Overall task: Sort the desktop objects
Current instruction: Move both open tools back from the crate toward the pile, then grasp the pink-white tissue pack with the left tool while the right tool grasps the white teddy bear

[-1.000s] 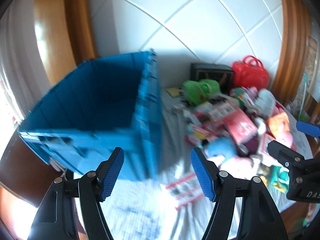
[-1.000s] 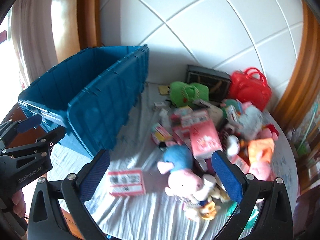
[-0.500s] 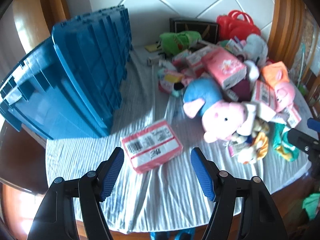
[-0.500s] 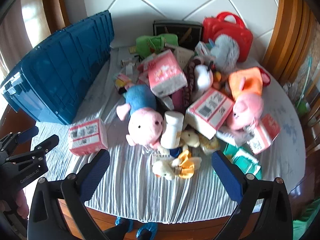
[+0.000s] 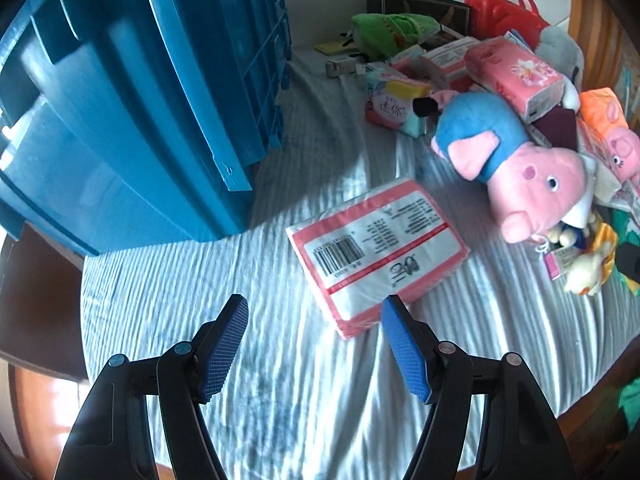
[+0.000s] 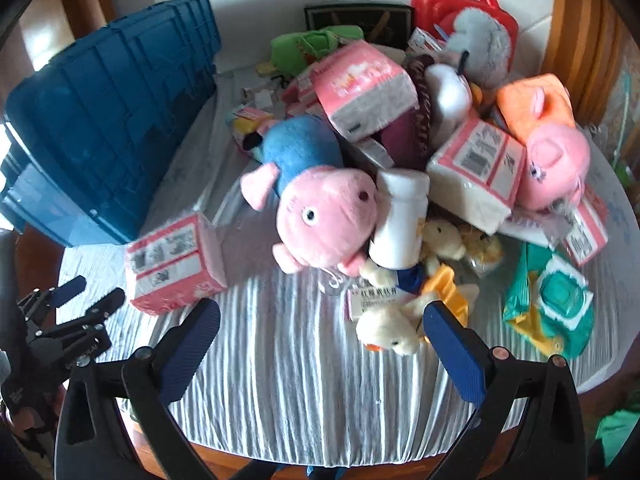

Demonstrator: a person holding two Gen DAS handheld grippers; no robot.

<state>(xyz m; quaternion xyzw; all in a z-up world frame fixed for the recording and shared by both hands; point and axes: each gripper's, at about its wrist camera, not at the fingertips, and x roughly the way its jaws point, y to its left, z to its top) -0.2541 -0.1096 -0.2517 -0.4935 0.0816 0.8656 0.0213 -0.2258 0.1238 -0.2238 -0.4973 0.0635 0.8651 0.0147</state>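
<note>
**Both grippers open above a cluttered round table**

Left wrist view: the left gripper (image 5: 314, 344) stands with its blue-padded jaws apart and nothing between them, over the striped white tablecloth (image 5: 280, 400). Just ahead of its right finger lies a pink tissue pack (image 5: 378, 254), flat, its white barcode label facing up. Further ahead and to the right sprawls a pink pig plush in a blue shirt (image 5: 508, 156). A blue plastic crate (image 5: 132, 92) stands ahead on the left.

Right wrist view: the right gripper (image 6: 320, 340) is also spread wide and empty. Just past its right fingertip lies a small cream plush with a yellow bow (image 6: 404, 320); beyond it, a white bottle (image 6: 402, 216) leans against the pig plush. A green wet-wipes pack (image 6: 556, 300) lies to the right. The tissue pack sits just ahead of the left finger.
</note>
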